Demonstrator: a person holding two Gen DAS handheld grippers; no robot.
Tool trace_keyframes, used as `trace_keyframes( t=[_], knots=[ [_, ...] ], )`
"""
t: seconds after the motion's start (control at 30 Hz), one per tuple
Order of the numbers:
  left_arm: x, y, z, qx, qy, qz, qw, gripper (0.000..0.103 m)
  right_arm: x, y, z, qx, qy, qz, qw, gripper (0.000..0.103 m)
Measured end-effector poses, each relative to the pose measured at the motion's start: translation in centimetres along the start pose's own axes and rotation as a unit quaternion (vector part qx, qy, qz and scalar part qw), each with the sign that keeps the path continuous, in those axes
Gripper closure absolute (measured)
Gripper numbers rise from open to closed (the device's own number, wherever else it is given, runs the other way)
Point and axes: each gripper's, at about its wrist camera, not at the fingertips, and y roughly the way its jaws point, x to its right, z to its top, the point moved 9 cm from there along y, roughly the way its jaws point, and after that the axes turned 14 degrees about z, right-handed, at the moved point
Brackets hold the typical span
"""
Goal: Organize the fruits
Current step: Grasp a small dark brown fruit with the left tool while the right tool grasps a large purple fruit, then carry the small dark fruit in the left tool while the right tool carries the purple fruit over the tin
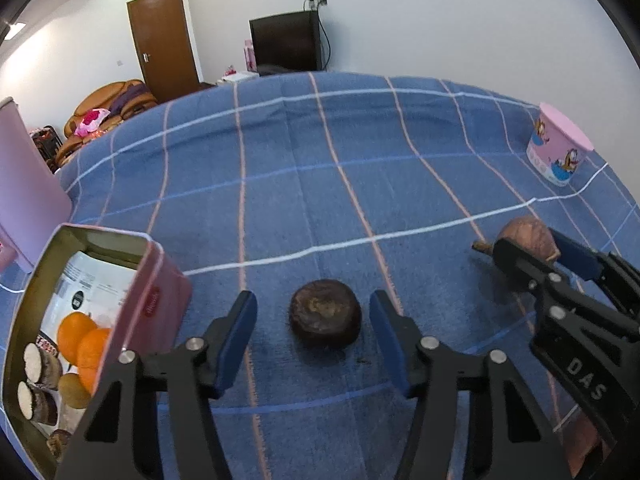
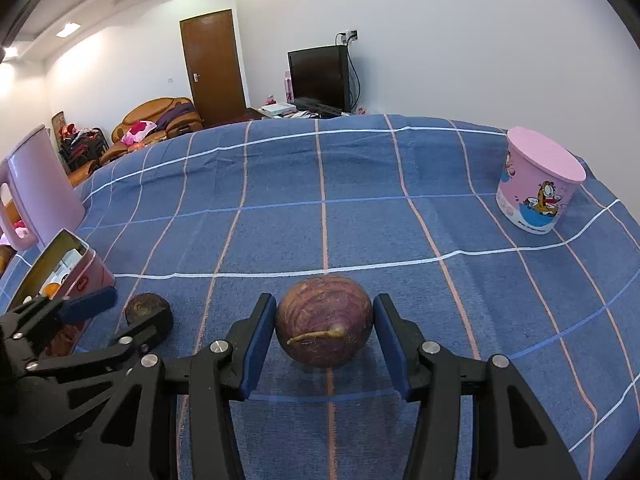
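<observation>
My left gripper [image 1: 314,336] stands spread around a dark round fruit [image 1: 326,318], pads clear of it. My right gripper [image 2: 324,336], marked "DAS", pinches a purple stemmed fruit [image 2: 324,320]. The pink tin [image 1: 80,320] of oranges [image 1: 82,342] sits to my left.

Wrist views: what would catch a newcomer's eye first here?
The right claw is shut on a purple round fruit with a dry stem in the foreground. The left claw brackets a dark round fruit on the blue checked cloth without touching it. At far left, an open pink tin holds oranges.
</observation>
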Motion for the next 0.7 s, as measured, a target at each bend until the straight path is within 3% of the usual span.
trace_keyframes(
  t=[0.07,0.17,0.33,0.7],
  knots=[
    [0.3,0.5,-0.3,-0.010,0.001,-0.010,0.9999,0.056,0.0,0.2,0.0,-0.004,-0.002,0.001,1.000,0.051],
    [0.2,0.7,-0.3,-0.007,-0.006,-0.020,0.9998,0.064,-0.2,0.5,0.0,-0.009,-0.007,0.003,1.000,0.051],
    [-0.1,0.6,-0.4,-0.003,-0.017,-0.030,0.9994,0.064,-0.6,0.4,0.0,-0.003,-0.013,0.011,1.000,0.051],
    [-1.1,-0.3,-0.1,0.023,-0.033,-0.013,0.9991,0.064,-1.5,-0.2,0.2,0.014,-0.021,0.034,0.999,0.051]
  ],
)
